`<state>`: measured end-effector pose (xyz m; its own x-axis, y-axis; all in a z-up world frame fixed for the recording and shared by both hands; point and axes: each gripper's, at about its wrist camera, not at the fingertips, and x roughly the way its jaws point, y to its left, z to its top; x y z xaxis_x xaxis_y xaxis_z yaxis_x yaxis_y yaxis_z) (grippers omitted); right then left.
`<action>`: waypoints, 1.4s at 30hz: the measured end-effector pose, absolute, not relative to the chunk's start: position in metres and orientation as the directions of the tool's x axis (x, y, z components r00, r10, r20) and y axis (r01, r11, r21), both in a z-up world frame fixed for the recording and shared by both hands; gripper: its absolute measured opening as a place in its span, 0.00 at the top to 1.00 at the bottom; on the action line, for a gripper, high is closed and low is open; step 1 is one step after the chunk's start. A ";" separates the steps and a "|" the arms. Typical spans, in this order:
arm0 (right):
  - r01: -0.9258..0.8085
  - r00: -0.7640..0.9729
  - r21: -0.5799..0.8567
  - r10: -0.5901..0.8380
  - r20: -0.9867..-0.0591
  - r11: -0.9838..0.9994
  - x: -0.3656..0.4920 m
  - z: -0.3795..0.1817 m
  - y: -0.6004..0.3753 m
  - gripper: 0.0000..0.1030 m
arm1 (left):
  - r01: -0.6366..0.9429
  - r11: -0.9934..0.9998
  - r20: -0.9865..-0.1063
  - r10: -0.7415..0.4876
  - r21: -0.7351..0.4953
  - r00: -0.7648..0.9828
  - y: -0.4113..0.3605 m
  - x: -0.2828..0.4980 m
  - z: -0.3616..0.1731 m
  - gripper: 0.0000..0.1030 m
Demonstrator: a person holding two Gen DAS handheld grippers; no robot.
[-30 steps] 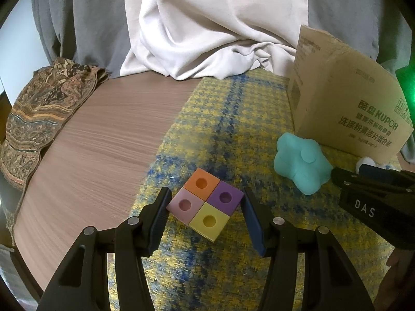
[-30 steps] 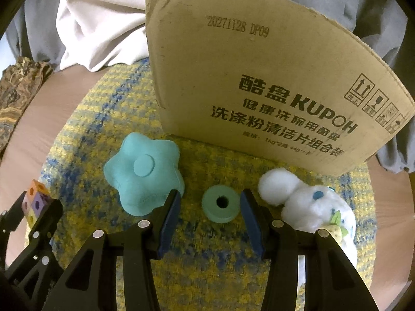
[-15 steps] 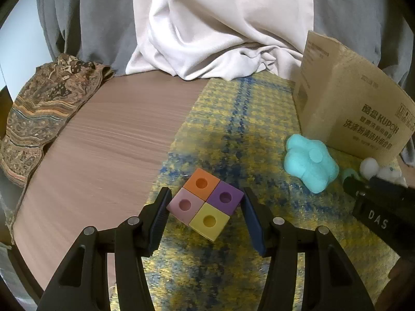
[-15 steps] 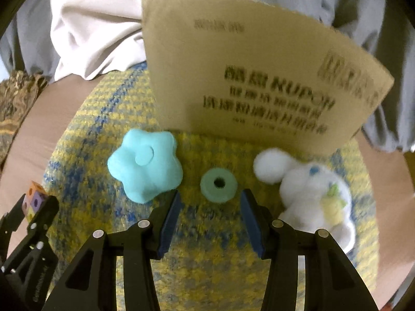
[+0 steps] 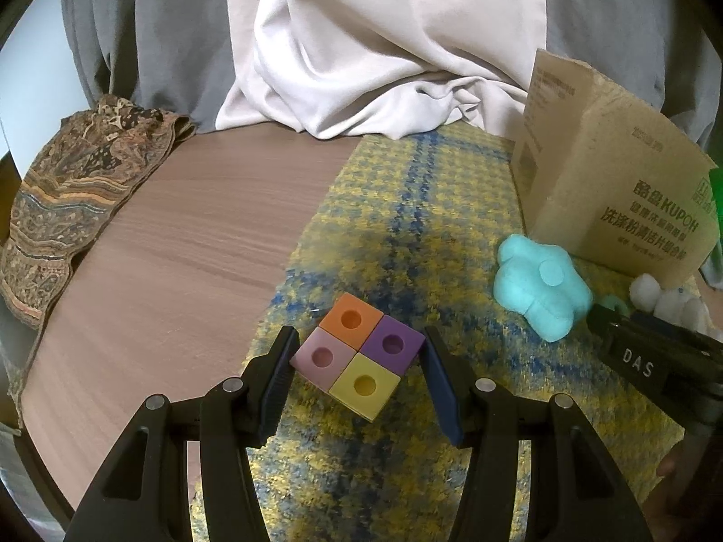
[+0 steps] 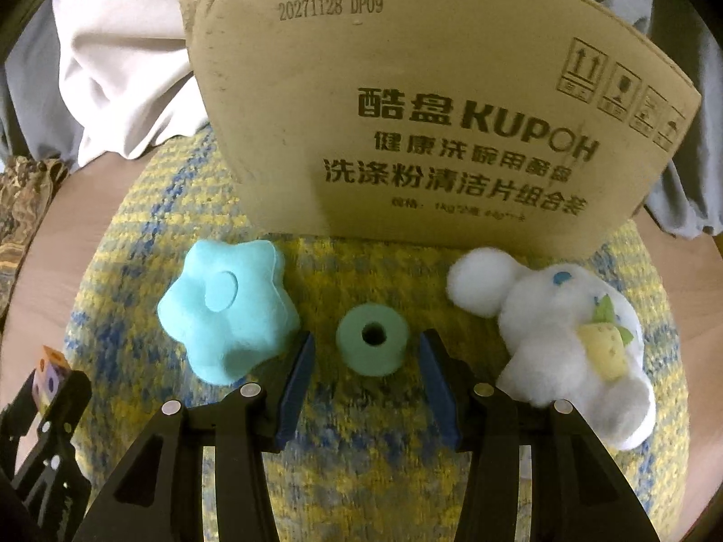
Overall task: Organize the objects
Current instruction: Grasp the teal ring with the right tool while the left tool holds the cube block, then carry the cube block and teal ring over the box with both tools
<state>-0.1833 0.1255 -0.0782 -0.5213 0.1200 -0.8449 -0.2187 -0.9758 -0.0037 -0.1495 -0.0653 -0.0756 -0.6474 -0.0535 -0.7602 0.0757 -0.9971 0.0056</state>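
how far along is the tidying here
Nothing looks sorted yet. The left claw straddles the four-colour block and the right claw straddles the green ring, neither clearly gripped. The blue star and white plush lie untouched before the cardboard box.

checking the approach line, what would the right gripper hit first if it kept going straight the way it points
Most likely the green ring: it sits between the open jaws of the right gripper, apparently untouched, though depth is unclear.
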 end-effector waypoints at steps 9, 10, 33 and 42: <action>-0.201 -0.516 0.004 0.103 -0.851 -0.979 -0.189 -0.085 0.124 0.65 | 0.075 -0.997 -0.764 -0.051 0.004 -0.643 -0.065 -0.153 -0.078 0.48; -0.203 -0.517 0.006 0.102 -0.850 -0.979 -0.189 -0.085 0.124 0.65 | 0.075 -0.997 -0.765 -0.051 0.004 -0.642 -0.065 -0.153 -0.078 0.48; -0.229 -0.589 0.039 0.107 -0.801 -0.973 -0.155 -0.041 0.145 0.65 | 0.035 -0.999 -0.729 -0.031 0.010 -0.684 -0.045 -0.144 -0.051 0.48; -0.255 -0.635 0.057 0.123 -0.762 -0.965 -0.138 -0.009 0.171 0.65 | -0.025 -1.000 -0.692 0.004 0.019 -0.722 -0.011 -0.139 -0.020 0.48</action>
<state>-0.1382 0.1711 -0.0094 -0.6354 0.1233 -0.7623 -0.2553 -0.9652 0.0567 -0.1393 -0.0112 -0.0203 -0.7218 0.0044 -0.6921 -0.0247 -0.9995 0.0194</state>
